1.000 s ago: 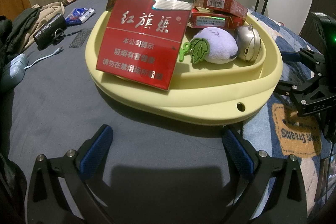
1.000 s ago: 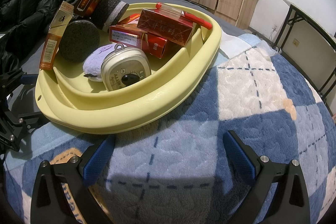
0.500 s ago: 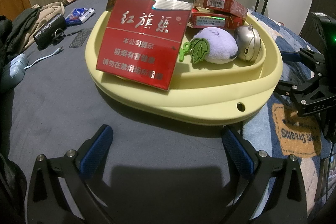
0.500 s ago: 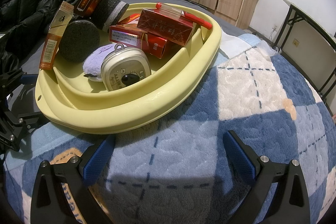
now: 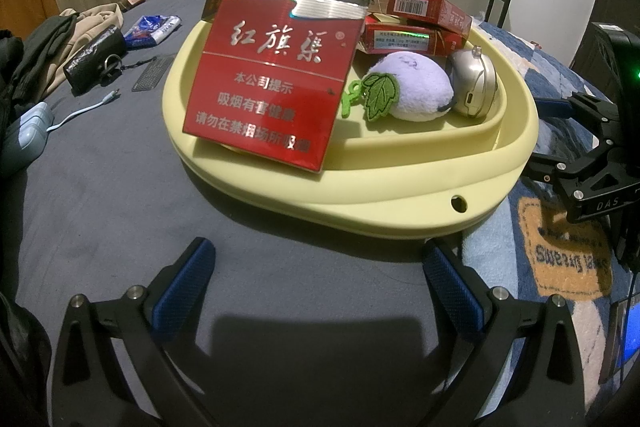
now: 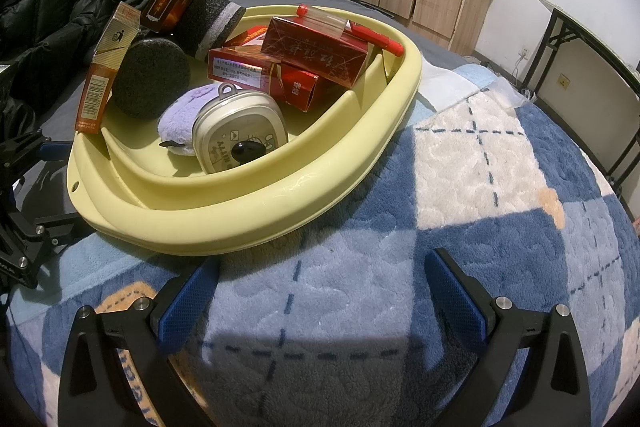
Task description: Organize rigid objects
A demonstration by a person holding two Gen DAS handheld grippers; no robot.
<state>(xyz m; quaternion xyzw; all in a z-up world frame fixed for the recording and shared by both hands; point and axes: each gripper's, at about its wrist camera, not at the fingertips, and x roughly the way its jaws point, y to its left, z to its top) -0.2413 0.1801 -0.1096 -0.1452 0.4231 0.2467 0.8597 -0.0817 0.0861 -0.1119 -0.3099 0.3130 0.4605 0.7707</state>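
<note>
Yellow basin (image 5: 400, 183) on the bed, packed: big red pack (image 5: 272, 83) propped on the near-left rim, probably for lack of room; more boxes (image 6: 316, 51) stacked far. Left gripper (image 5: 320, 267) and right gripper (image 6: 320, 279) both spread wide, empty, parked just short of the rim.

We read 红旗渠 and 本公司提示 吸烟有害健康 on the red cigarette pack (image 5: 272, 83) leaning at the yellow basin's (image 5: 400, 187) near-left rim, "DAS" on the right gripper's (image 5: 600, 187) black frame, and "HELLO KITTY" partly on the silver case (image 6: 240, 135).
</note>
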